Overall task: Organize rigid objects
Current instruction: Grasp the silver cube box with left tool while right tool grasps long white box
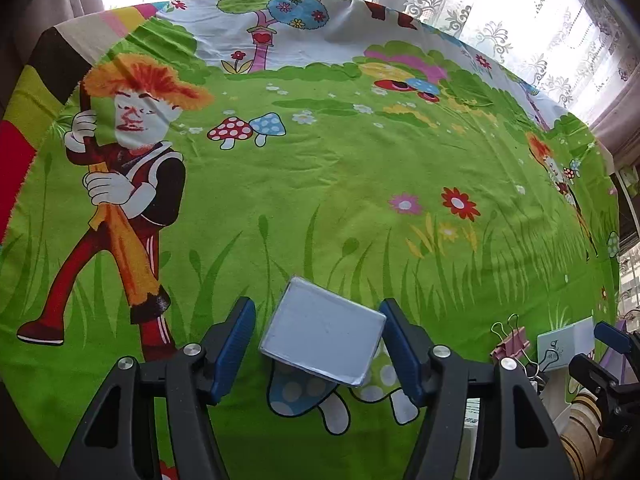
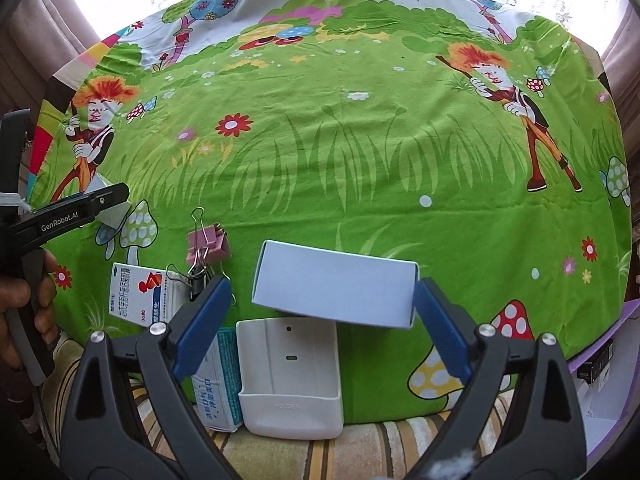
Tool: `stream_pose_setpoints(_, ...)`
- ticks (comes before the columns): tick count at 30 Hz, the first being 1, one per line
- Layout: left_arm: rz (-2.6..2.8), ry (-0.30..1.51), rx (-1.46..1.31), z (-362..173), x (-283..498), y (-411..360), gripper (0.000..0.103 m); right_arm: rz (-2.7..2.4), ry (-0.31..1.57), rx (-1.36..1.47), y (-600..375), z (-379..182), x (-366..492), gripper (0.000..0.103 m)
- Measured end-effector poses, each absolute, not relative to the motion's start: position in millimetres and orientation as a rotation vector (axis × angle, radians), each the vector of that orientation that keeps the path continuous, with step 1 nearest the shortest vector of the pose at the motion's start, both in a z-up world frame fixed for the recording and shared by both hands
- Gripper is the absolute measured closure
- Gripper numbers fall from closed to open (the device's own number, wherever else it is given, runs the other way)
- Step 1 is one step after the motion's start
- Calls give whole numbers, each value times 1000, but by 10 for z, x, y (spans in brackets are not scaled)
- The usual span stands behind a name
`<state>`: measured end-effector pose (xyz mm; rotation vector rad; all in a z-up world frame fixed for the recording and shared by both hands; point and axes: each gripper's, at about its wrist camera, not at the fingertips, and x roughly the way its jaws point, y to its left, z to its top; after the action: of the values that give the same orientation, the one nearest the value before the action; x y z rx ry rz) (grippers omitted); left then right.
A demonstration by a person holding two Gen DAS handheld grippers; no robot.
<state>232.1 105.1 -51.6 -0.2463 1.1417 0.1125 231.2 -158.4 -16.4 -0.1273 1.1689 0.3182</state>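
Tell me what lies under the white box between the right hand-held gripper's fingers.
The white box overlaps the far edge of a white plastic holder, itself beside a teal-printed carton. Whatever else lies beneath the box is covered.

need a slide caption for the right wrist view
Right gripper open around a white rectangular cardboard box, above a white plastic holder, on a green cartoon-print tablecloth.
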Motion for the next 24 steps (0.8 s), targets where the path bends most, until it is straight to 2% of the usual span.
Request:
stream_pose_setpoints(3,120,1141,-212,-534,2328,1005,50,301,1165,-140,-1600,-177,2337,6)
stream_pose_setpoints(12,86,1133,-237,-456,2243,905,50,289,1163,-141,-1624,-211,2354,6)
stream_pose_setpoints(24,24,1024,-322,51,1910,726,50,314,1161,-168,-1488,-236,2372,5)
